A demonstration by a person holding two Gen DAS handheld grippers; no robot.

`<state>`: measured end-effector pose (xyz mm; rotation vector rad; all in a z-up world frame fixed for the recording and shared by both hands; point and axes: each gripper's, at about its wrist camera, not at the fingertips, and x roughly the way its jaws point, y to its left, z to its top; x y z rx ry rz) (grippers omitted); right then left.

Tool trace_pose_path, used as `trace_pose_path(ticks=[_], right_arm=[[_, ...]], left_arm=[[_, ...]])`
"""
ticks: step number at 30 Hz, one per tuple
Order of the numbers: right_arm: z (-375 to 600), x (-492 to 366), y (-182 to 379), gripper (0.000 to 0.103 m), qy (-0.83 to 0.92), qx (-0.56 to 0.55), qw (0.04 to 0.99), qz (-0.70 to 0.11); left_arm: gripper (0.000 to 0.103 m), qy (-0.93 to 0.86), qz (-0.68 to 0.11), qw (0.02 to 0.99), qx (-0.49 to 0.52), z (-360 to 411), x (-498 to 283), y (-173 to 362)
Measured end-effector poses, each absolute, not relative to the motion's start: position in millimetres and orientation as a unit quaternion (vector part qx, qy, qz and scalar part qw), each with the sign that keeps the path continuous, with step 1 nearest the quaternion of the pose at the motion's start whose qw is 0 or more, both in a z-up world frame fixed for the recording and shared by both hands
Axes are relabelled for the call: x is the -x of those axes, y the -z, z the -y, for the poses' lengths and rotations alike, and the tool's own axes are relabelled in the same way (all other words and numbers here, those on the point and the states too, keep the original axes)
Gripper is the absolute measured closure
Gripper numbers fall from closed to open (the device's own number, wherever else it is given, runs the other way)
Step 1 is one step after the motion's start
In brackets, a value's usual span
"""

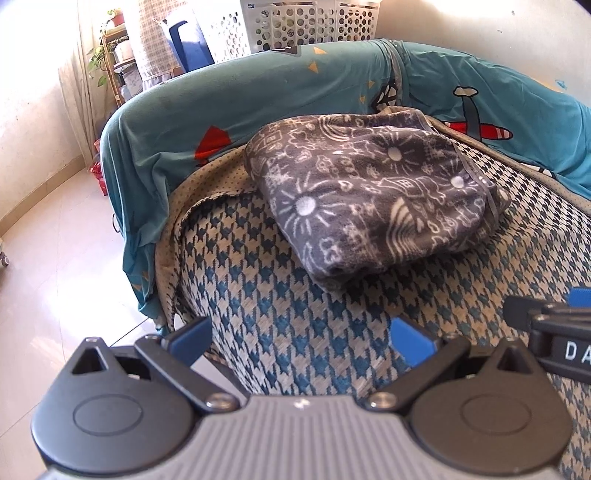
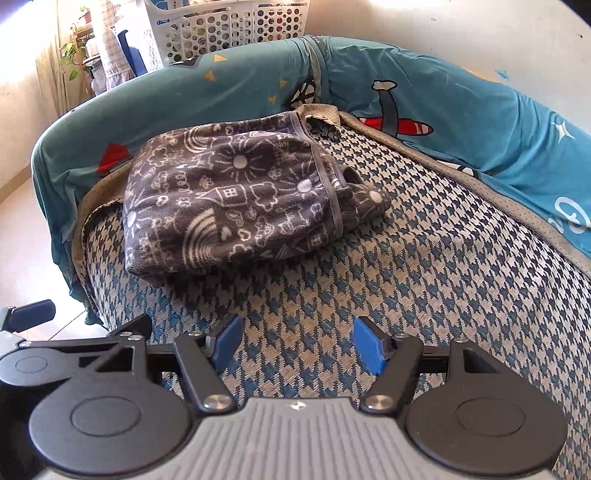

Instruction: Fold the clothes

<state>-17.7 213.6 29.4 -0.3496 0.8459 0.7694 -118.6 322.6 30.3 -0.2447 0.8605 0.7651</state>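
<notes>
Grey patterned towel (image 1: 369, 192) folded, lying on checked sofa seat (image 1: 295, 314) near teal-covered backrest (image 1: 229, 92). White perforated basket (image 1: 303, 22) behind sofa; plant shelf (image 1: 110, 62) by sunlit wall, tiled floor. Left tool (image 1: 301, 341) wide, empty. Right tool (image 2: 297, 345) wide, empty, above seat.

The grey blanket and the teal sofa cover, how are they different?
The grey blanket is folded into a bundle on the seat; the teal sofa cover is spread over the backrest and arm. The blanket has pale doodle drawings of houses and suns; the cover has planes and small triangles. Both are soft printed cloth.
</notes>
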Motion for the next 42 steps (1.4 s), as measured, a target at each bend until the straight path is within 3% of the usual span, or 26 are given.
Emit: trace_pose_path(ticks=[42], right_arm=[[-195.7, -2.0, -32.9, 0.037, -0.342, 0.128, 0.831, -0.419]], left_arm=[[0.000, -0.354, -0.415, 0.825, 0.148, -331.1, 118.4, -25.3]])
